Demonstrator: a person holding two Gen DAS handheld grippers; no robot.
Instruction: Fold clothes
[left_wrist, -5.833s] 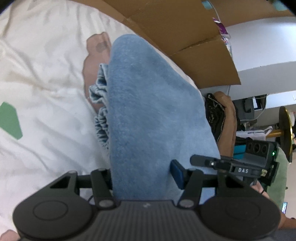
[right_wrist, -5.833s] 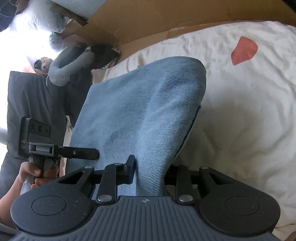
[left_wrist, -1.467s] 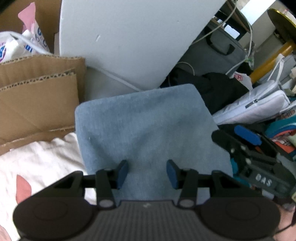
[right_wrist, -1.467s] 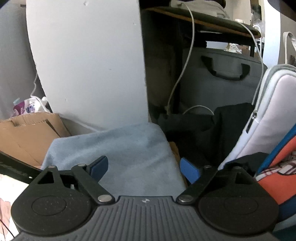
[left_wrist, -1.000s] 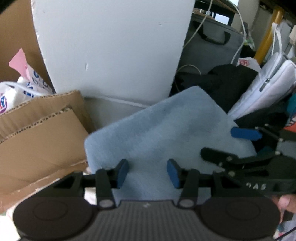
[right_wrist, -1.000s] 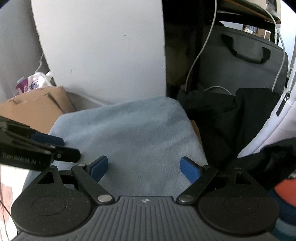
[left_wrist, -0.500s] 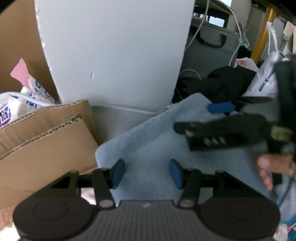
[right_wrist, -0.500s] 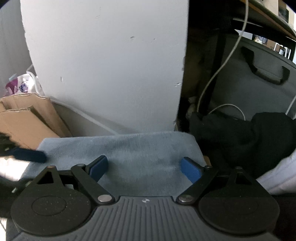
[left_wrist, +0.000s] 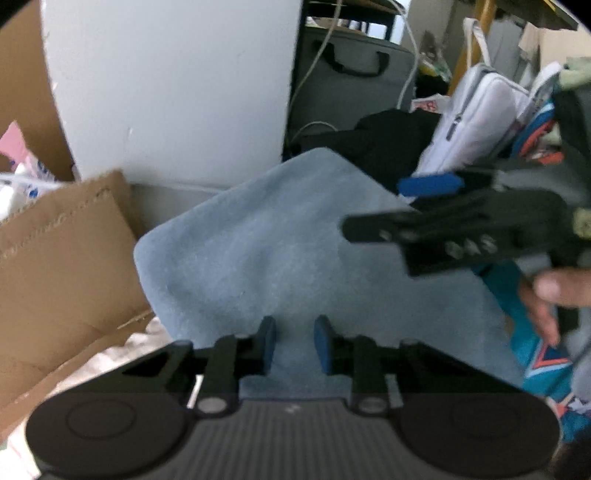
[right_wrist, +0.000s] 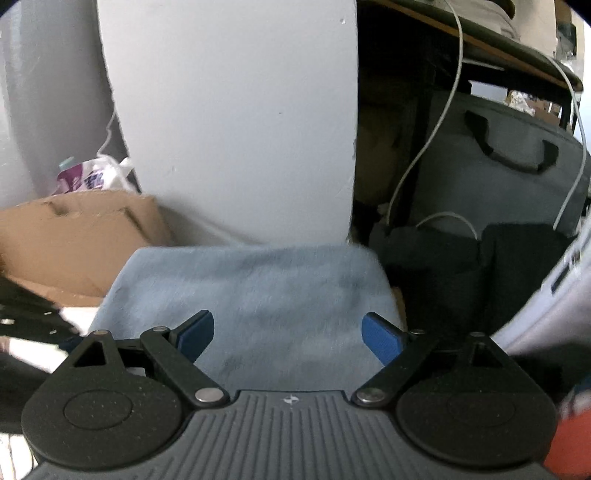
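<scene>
Denim (right_wrist: 258, 295) (folded) lies under both spread tools.

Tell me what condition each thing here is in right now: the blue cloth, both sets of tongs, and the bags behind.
Blue denim garment: folded into a flat rectangle, lying free.
Left tongs: open, narrow gap, holding nothing.
Right tongs: wide open, holding nothing.
Cardboard box: flaps open.
Grey bag: upright, handle hanging down.
White case: zipped shut, leaning.
</scene>
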